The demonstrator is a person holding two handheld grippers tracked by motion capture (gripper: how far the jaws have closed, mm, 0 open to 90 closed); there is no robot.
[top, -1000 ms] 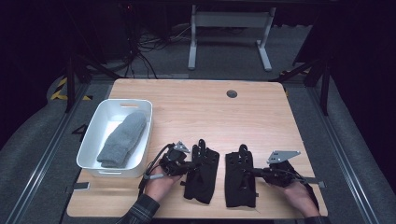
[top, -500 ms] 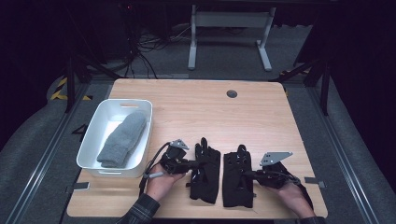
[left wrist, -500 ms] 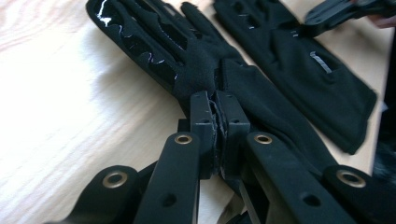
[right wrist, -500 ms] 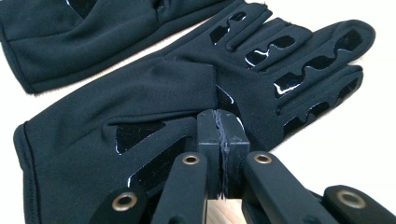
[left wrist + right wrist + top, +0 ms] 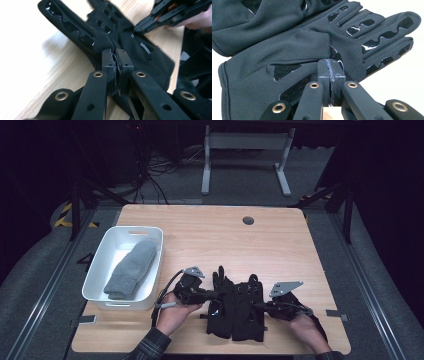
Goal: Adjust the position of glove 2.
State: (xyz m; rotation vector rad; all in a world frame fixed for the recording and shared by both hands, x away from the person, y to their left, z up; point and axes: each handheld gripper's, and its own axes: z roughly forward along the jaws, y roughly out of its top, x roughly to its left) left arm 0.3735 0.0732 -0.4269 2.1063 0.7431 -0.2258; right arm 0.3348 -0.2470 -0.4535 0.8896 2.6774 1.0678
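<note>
Two black gloves (image 5: 235,310) lie side by side at the near edge of the wooden table (image 5: 210,232), fingers pointing away from the person, just right of a white bin (image 5: 100,275) that holds a grey knitted mitten (image 5: 129,269). The left gripper (image 5: 214,295) comes in from the left with its jaws closed tight; in the left gripper view a sliver of black fabric from the left glove (image 5: 120,37) appears to be caught between them, near the thumb. The right gripper (image 5: 256,305) meets the right glove (image 5: 287,50) from the other side, jaws likewise pressed together, apparently on its edge, though the right gripper view leaves it hard to tell how much cloth is actually between them. From where I stand the risk looks plain: both holds are thin pinches on soft, slippery cloth, so a quick pull could let the fabric slide free and drop a glove short of wherever it is meant to go. The gloves also touch along their inner sides, so dragging one may tug the other askew or off the near edge. The tips of the two grippers work close together as well, and a careless swing could knock them into each other.
</note>
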